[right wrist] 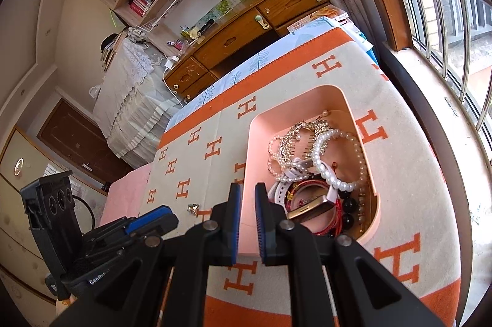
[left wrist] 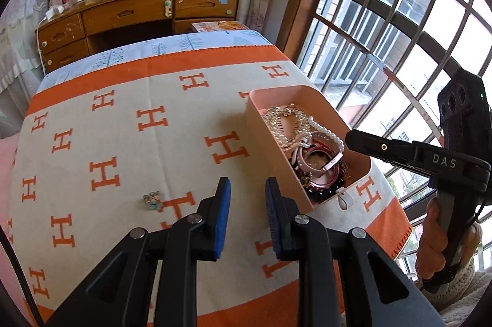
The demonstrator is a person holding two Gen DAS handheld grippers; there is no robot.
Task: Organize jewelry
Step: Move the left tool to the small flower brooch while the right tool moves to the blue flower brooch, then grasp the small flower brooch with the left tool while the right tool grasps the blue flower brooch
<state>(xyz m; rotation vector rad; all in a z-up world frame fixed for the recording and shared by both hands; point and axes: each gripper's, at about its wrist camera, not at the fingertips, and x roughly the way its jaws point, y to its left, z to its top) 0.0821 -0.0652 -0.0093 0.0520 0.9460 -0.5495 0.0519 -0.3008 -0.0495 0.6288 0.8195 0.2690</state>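
a woven blanket (left wrist: 129,117) with orange h marks covers the worktop. a smooth pink tray (left wrist: 270,148) with rounded corners, near the window edge, holds pearls (right wrist: 326,161), bangles and a comb. a small earring (left wrist: 152,200) lies on open cloth. left gripper (left wrist: 247,188) slightly open, empty; right gripper (right wrist: 247,193) nearly shut, empty.

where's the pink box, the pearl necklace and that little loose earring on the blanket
pink box (right wrist: 252,161): right wrist view, its left wall
pearl necklace (right wrist: 323,170): right wrist view, the big beads at the loop's left side
earring (left wrist: 152,199): left wrist view, middle of the small cluster
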